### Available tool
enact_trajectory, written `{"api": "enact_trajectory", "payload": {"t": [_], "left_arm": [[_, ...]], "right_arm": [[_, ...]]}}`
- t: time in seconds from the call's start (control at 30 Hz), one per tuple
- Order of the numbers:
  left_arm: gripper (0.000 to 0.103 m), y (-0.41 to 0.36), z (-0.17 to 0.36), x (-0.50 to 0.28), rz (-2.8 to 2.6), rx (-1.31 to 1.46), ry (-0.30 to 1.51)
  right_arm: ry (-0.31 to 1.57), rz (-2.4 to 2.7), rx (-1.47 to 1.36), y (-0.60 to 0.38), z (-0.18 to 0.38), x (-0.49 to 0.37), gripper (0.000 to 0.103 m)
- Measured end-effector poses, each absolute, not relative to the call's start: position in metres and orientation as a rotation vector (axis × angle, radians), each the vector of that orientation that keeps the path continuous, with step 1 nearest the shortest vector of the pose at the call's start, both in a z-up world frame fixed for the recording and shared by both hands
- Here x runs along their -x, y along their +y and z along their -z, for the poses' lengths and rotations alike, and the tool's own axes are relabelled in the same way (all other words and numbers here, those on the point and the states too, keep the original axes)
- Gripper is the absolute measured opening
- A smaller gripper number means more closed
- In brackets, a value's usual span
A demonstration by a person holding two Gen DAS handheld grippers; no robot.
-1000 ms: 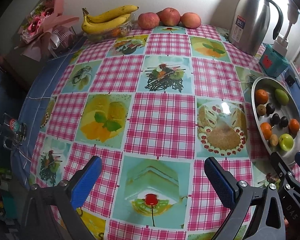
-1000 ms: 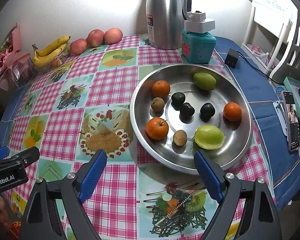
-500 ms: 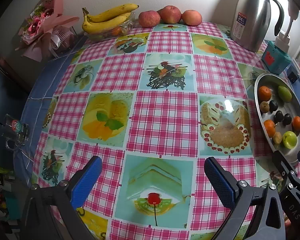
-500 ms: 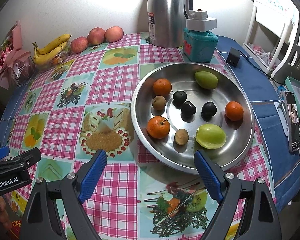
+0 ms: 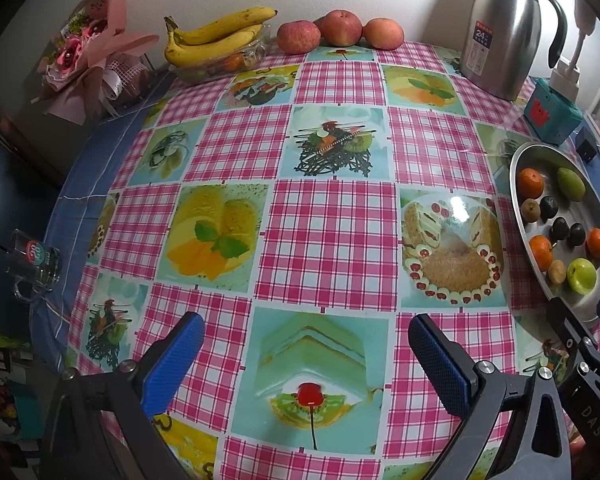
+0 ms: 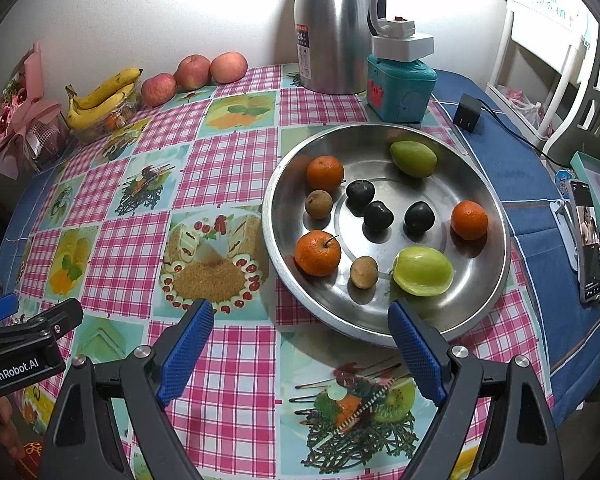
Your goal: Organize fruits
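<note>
**Steel fruit pan sitting beyond spread jaws**

Blue-padded left gripper (image 5: pixel 306 354) is hovering spread wide, pinching nothing, over the pink checked tablecloth (image 5: pixel 324 236). Blue-padded right gripper (image 6: pixel 300 342) is likewise gaping empty. At its one o'clock, the round steel pan (image 6: pixel 488 280) is holding three oranges (image 6: pixel 318 253), green, brown and dark fruits.

The steel tray (image 5: pixel 518 200) runs off the left wrist view's right side, its near rim hidden behind the right gripper (image 5: pixel 580 320); in the right wrist view the thermos (image 6: pixel 332 32) loses its top to the upper edge; the clear container (image 5: pixel 236 66) under the bananas (image 5: pixel 216 36) holds small fruit too blurred to name; the phone (image 6: pixel 588 240) screen is unreadable.
</note>
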State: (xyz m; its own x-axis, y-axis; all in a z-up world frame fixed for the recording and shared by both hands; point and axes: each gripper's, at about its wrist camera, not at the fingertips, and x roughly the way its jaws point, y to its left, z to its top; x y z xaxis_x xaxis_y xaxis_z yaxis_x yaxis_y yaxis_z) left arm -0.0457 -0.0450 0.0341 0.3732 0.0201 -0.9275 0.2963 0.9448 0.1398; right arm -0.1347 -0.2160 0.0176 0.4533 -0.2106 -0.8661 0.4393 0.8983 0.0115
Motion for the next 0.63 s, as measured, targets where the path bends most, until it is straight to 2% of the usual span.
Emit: {"api": "enact_trajectory", "payload": {"t": [0.63], "left_arm": [[0.103, -0.0431, -0.0396, 0.0501, 0.196, -0.302, 1.156]], "right_arm": [[1.031, 0.411, -0.257, -0.2155, -0.0153, 0.1359, 0.089]]}}
